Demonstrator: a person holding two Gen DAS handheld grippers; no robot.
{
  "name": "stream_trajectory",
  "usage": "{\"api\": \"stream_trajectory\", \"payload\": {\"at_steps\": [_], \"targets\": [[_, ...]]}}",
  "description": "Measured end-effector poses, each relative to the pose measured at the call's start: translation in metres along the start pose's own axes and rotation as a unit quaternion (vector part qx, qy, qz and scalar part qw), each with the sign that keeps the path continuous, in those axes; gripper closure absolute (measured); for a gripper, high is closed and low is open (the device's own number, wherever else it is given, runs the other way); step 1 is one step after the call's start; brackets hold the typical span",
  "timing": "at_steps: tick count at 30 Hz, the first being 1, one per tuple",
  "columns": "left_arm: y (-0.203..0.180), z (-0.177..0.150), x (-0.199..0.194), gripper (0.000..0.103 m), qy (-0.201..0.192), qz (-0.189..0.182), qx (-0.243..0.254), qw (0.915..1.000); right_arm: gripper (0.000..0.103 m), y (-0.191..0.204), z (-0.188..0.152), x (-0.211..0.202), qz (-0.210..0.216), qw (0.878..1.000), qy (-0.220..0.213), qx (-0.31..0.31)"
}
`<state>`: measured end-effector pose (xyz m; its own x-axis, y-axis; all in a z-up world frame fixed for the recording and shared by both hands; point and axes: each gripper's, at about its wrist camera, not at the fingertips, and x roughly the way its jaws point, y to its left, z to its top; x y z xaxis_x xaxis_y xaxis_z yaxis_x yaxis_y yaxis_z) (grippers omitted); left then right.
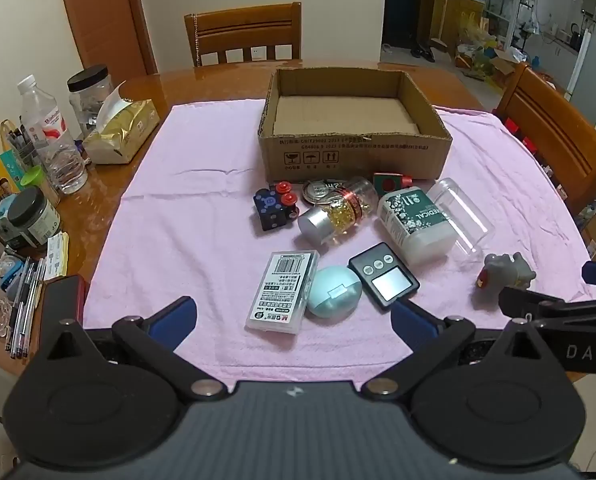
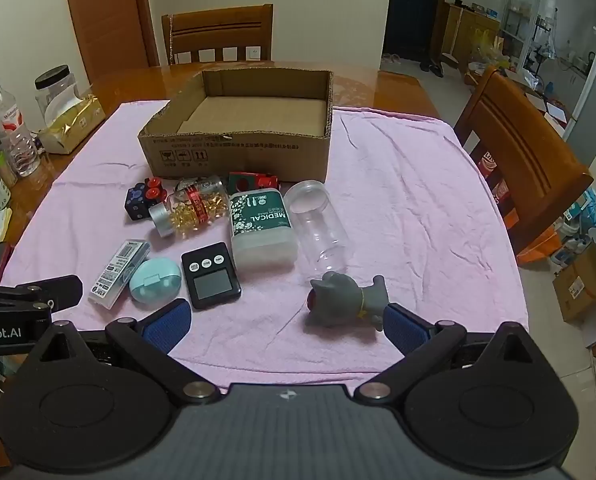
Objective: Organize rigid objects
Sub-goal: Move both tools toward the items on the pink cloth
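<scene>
both claws hung low at the near edge of the pink towel (image 2: 398, 208), jaws spread wide and holding nothing: the left gripper (image 1: 293, 320) faced the white card case (image 1: 283, 292) and the mint egg-shaped case (image 1: 333, 291), the right gripper (image 2: 285, 324) faced the grey toy figure (image 2: 348, 298), which lay on its side just ahead of its right finger. the cardboard box (image 2: 233, 152) stood open and bare beyond the clutter. the toy looked light and rubbery, best pinched across its narrow waist. the clear plastic jar (image 2: 318, 224) and capsule bottle (image 2: 193, 210) lay on their sides and would likely roll and slip; grip across the body. the pocket scale (image 2: 211, 274) lay flat, hard to get under
</scene>
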<state>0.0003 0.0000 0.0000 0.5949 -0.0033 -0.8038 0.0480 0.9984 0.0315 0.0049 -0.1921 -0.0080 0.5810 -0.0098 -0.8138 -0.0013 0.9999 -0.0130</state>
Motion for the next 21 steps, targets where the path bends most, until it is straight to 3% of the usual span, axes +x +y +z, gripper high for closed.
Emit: {"api": "stream_trajectory", "payload": {"at_steps": [21], "targets": [[-0.0039, 0.0012, -0.0048, 0.001, -0.010, -0.002, 0.000, 0.9999, 0.000, -0.0037, 0.0043, -0.0057, 0.001, 1.000, -0.003, -0.001]]}}
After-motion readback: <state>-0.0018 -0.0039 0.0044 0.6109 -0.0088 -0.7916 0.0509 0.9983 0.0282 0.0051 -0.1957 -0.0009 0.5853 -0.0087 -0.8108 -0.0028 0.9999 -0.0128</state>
